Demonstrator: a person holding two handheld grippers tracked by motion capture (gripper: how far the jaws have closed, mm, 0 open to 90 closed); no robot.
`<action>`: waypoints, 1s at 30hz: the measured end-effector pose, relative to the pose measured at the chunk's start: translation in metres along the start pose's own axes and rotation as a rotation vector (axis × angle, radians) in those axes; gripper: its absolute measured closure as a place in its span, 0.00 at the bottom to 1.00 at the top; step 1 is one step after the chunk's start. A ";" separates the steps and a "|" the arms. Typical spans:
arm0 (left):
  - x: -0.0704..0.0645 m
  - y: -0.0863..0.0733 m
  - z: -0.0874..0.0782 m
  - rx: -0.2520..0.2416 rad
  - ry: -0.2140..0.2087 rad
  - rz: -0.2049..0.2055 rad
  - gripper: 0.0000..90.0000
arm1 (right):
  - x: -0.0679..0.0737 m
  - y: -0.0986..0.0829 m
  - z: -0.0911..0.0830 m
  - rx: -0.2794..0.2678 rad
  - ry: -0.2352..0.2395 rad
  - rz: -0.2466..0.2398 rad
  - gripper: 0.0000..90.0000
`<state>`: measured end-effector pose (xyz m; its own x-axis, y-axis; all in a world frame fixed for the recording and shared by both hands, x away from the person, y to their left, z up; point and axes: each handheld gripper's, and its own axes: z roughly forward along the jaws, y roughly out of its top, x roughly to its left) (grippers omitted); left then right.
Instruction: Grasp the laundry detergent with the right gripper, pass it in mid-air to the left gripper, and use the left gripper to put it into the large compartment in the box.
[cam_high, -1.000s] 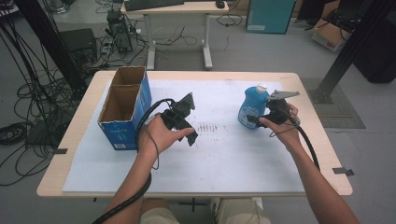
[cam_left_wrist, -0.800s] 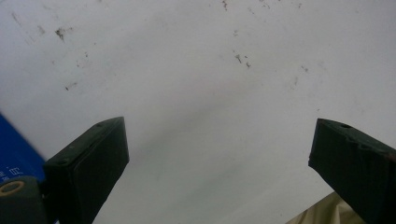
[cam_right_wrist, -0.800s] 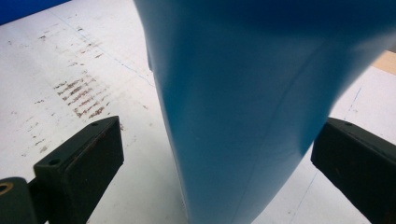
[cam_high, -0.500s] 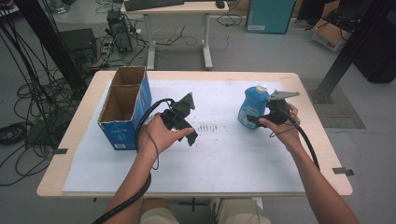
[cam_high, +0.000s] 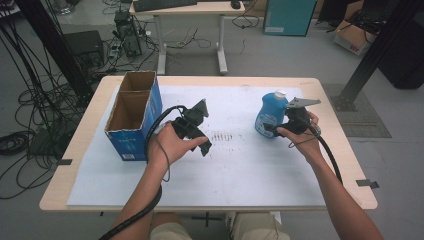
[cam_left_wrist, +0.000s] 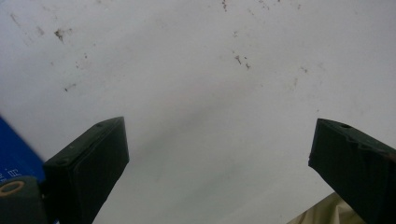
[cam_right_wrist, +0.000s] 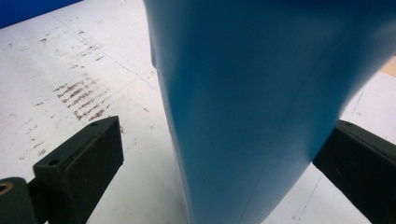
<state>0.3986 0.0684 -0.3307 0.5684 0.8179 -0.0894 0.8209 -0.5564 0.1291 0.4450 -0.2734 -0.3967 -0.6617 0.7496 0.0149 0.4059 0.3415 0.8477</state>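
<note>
High view: the blue bottle (cam_high: 270, 116) stands upright at the table's (cam_high: 320, 190) right, right gripper (cam_high: 274, 128) at its lower body. Left gripper view: left gripper (cam_left_wrist: 219, 158) spread, holding nothing. Right gripper view: jaws straddle the bottle, gap on one side; the smooth plastic probably slips, so grip low.

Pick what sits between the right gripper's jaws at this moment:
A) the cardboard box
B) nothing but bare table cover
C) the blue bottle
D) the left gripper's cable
C: in the right gripper view the blue bottle stands between the two open jaws of the right gripper, one jaw still apart from it, and the high view shows that gripper at the bottle's side.
</note>
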 end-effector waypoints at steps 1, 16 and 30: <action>0.000 0.000 0.000 0.000 0.000 0.000 0.06 | 0.000 0.000 0.000 0.000 0.000 0.000 0.02; 0.000 0.000 -0.001 -0.001 0.000 0.001 0.06 | 0.000 -0.001 0.001 -0.019 0.004 -0.004 0.02; -0.001 0.001 -0.002 -0.003 0.001 0.002 0.06 | -0.001 -0.001 -0.001 -0.030 0.001 -0.006 0.02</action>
<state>0.3987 0.0672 -0.3290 0.5700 0.8170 -0.0878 0.8195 -0.5575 0.1325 0.4447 -0.2746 -0.3967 -0.6646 0.7472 0.0106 0.3832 0.3286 0.8632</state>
